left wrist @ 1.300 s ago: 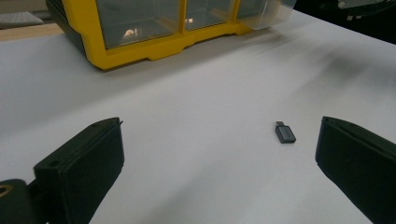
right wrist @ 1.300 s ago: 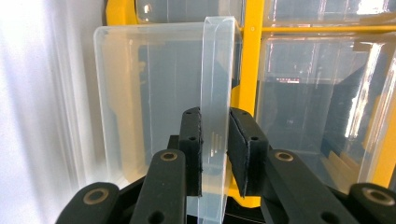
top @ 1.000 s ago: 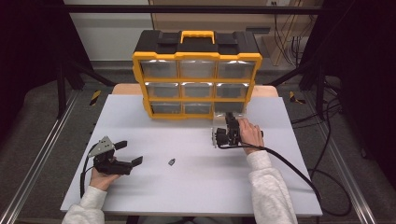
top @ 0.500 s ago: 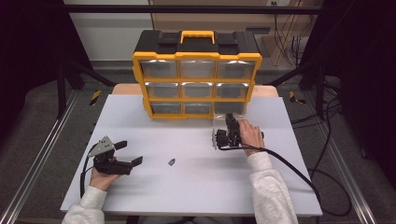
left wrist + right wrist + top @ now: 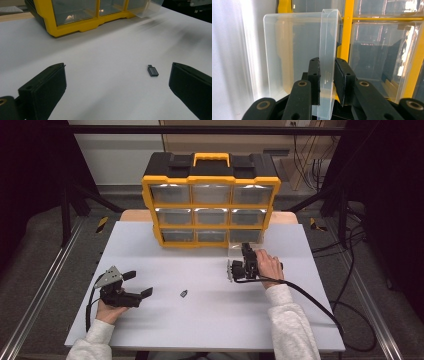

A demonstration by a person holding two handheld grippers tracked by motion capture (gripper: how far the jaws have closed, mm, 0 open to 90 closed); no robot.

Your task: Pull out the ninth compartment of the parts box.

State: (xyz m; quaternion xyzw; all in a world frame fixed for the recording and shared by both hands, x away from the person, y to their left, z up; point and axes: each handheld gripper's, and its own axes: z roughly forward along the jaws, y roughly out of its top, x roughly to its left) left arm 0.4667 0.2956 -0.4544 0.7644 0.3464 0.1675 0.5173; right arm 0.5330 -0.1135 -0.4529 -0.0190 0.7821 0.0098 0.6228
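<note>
Right gripper [image 5: 327, 82] was clamped on front lip of clear drawer [image 5: 299, 50], pulled out at bottom right of yellow organizer [image 5: 210, 202]. Left gripper [image 5: 117, 92] rested wide open, holding nothing, small dark part [image 5: 152, 71] on table [image 5: 210, 320] between its jaws. Looked like drawer-open step; guessing next move needed part grabbed and dropped in drawer. Drawer contents hard to make out, part too small to identify.
</note>
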